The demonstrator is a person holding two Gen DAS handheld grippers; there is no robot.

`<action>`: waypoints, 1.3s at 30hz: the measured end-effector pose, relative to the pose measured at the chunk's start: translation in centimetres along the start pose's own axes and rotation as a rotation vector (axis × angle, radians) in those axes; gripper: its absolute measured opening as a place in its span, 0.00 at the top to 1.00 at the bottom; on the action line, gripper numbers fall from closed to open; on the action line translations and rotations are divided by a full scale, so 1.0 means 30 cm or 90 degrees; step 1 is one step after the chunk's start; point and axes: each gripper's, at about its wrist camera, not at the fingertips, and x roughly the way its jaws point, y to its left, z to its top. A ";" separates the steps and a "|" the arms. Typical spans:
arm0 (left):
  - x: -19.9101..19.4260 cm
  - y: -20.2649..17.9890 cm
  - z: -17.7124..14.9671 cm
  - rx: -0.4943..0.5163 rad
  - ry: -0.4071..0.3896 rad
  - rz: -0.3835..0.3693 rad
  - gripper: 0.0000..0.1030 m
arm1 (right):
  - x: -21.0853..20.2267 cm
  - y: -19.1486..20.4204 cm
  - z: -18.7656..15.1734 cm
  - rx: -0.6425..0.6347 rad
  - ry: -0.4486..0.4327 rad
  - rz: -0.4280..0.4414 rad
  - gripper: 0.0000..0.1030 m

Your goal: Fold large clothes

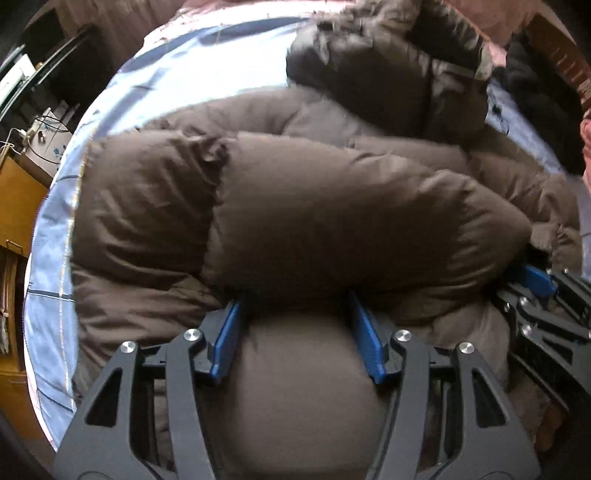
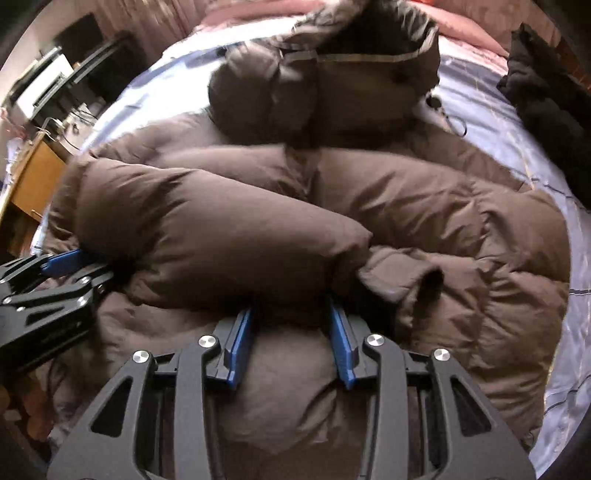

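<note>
Left gripper (image 1: 295, 306): jaws grasping a thick fold of the brown coat (image 1: 314, 221), the fabric bulges between the blue pads (image 1: 225, 339) and over them. Right gripper (image 2: 291, 314): jaws also clenched on the coat (image 2: 221, 229), near the cuff (image 2: 417, 280) of a sleeve that lies across the body. Both grippers are at the near hem, side by side; each is seen in the other's view, at the edge.

The coat lies spread on a bed w/ a light blue sheet (image 1: 51, 266), which has dark thin lines. The hood (image 2: 351, 66) is at the far end, darker, w/ a fur rim. Behind it is a pink cover (image 2: 461, 26).

Left view only: the left edge of the bed runs close to the coat, and beyond it a yellow wood cabinet (image 1: 22, 206) and a white box w/ cables (image 1: 48, 136). Right view only: a black garment (image 2: 535, 88) on the sheet at the far right, apart from the coat, and a thin cord (image 2: 450, 118) beside the hood. Right view shows also a desk w/ dark screens (image 2: 77, 37) at the far left.

Free sheet: a strip on the left, a wider zone on the right and far left of the hood. The image is a bit blurred at the hood.
</note>
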 end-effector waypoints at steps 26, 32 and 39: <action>-0.148 -0.010 -0.012 0.007 -0.051 -0.048 0.46 | -0.023 -0.065 0.024 0.105 0.003 0.059 0.40; -0.260 -0.045 -0.007 0.038 -0.145 -0.035 0.35 | -0.057 -0.017 0.017 0.081 -0.012 0.028 0.40; -0.307 -0.062 -0.005 0.069 -0.181 -0.001 0.34 | -0.121 -0.007 -0.082 0.098 0.011 -0.028 0.40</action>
